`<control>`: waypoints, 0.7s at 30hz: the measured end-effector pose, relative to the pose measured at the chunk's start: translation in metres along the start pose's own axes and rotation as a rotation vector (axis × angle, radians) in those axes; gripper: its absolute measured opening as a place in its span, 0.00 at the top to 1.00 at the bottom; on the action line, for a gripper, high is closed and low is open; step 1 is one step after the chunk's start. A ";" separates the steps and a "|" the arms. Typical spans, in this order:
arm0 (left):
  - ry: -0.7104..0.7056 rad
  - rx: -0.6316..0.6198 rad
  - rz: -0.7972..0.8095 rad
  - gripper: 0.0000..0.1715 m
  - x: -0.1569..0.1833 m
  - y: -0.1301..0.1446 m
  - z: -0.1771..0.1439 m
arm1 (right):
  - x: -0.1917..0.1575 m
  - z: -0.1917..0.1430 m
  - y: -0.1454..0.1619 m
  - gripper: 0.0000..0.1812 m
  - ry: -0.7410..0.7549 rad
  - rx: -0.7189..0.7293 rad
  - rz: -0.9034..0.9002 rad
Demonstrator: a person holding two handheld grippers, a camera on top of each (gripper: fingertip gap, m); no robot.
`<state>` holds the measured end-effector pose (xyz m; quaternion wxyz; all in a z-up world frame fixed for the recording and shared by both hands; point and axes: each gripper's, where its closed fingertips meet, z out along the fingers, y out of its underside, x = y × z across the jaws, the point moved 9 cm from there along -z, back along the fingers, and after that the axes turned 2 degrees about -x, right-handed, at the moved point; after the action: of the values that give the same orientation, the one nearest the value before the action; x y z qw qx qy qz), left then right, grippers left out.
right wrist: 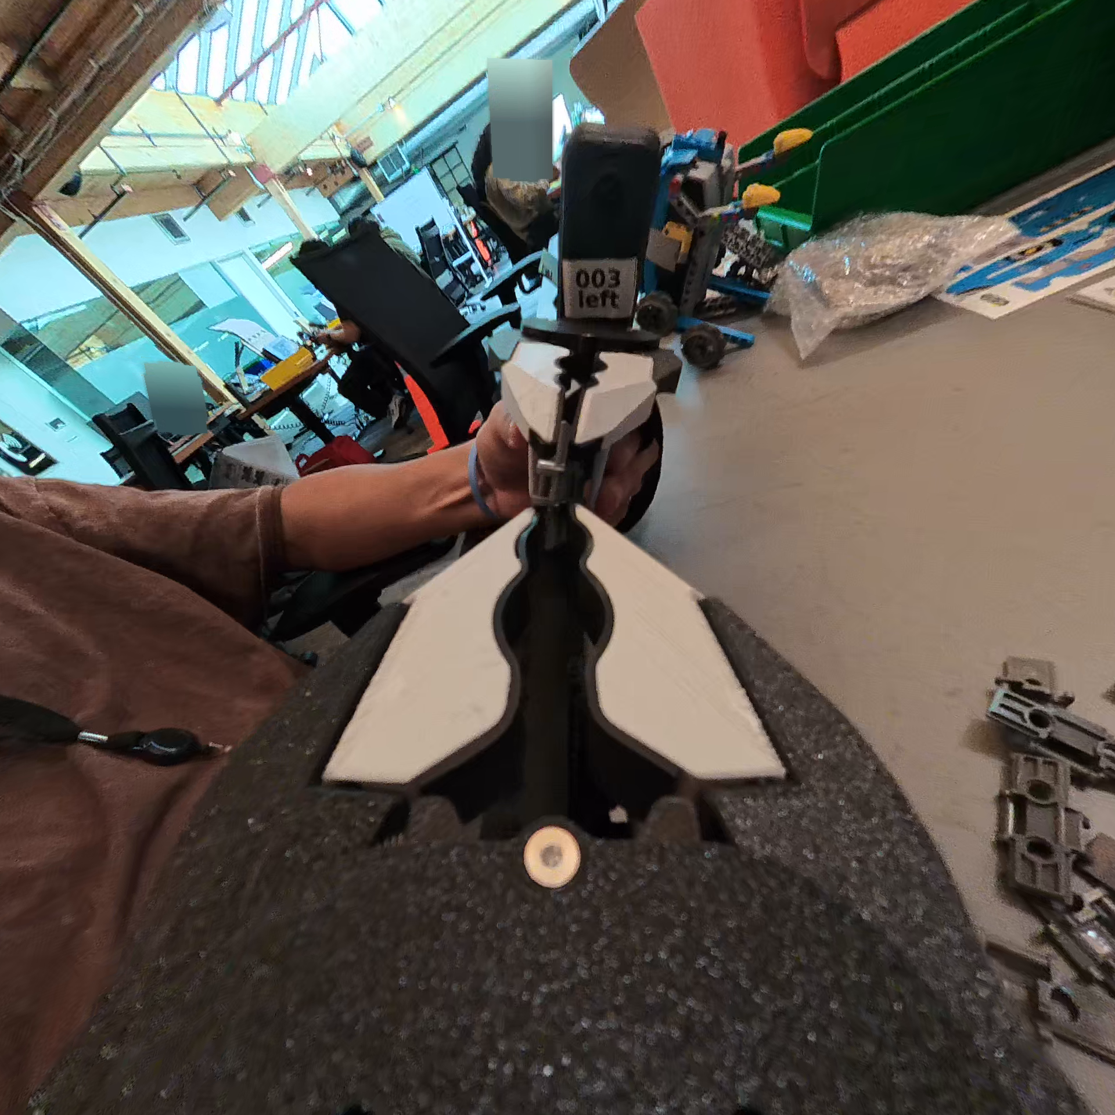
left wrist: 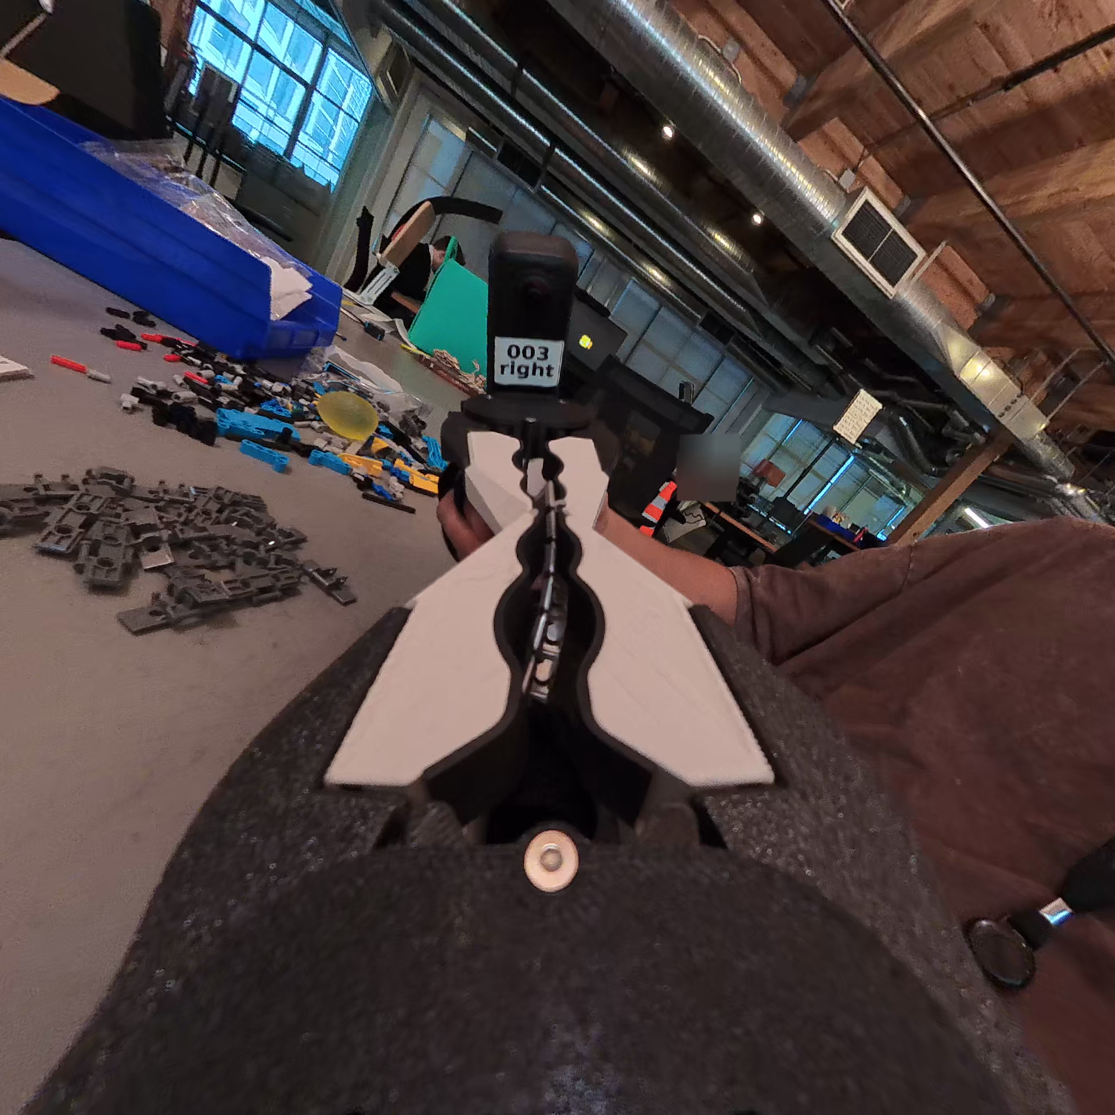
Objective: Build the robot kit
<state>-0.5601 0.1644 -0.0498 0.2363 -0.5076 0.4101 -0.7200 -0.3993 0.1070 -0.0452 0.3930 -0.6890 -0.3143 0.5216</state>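
Thin grey-and-black brick assembly (right wrist: 552, 476), long and narrow, spans both grippers tip to tip at 12 o'clock. Left gripper (left wrist: 546, 519) and right gripper (right wrist: 554, 513) each clamp one end, facing each other above the grey table (right wrist: 844, 482).

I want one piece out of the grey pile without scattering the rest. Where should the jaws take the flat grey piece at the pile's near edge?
Probably by the long sides of the flat grey piece, coming from above: it lies flat on the table, jutting from the grey pile, its outer end free.
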 end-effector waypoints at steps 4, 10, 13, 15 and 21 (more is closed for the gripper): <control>0.038 -0.019 0.009 1.00 0.004 0.001 0.003 | -0.004 0.000 0.002 0.96 -0.031 -0.023 -0.016; 0.125 -0.018 -0.044 1.00 0.006 0.001 0.003 | -0.012 0.003 -0.001 0.99 0.017 -0.061 -0.094; 0.189 -0.032 -0.098 0.99 0.009 0.004 0.005 | -0.015 0.004 0.003 0.99 -0.082 -0.065 -0.058; 0.236 -0.038 -0.138 0.99 0.009 0.005 0.007 | -0.016 0.005 0.005 0.98 -0.168 -0.057 -0.016; 0.138 -0.034 -0.271 1.00 -0.005 0.005 0.003 | -0.004 0.004 0.009 0.98 -0.105 -0.024 0.054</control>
<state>-0.5563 0.1641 -0.0562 0.0998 -0.5116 0.3651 -0.7714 -0.4039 0.1004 -0.0515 0.3531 -0.6736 -0.3220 0.5638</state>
